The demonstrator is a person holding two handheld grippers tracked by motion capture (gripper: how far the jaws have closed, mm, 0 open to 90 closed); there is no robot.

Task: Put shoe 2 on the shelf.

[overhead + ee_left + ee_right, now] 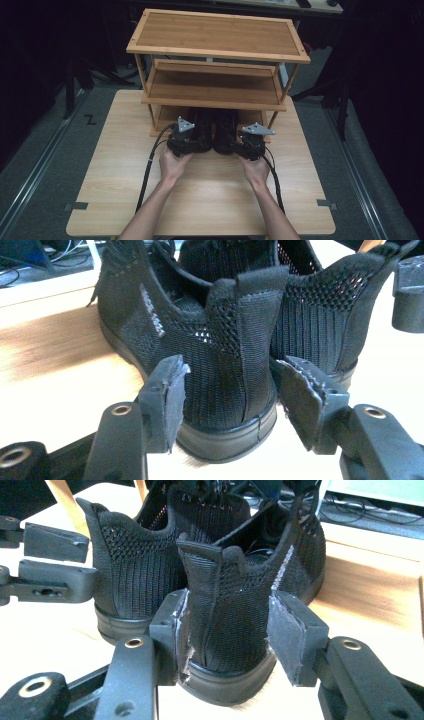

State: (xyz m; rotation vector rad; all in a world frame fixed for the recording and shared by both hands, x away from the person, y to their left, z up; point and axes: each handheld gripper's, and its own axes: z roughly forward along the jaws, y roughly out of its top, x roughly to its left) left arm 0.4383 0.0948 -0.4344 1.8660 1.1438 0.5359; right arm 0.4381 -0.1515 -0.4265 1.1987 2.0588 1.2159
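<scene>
Your two tongs sit at the heels of a pair of black shoes on the table, just in front of the wooden rack.

Your left tongs are spread wide around the heel of the left shoe, the pads standing just clear of the knit on both sides. Your right tongs straddle the heel of the right shoe; the left pad presses the fabric, the right one sits at it. Both shoes stand upright, side by side, toes under the rack, on the table.
</scene>
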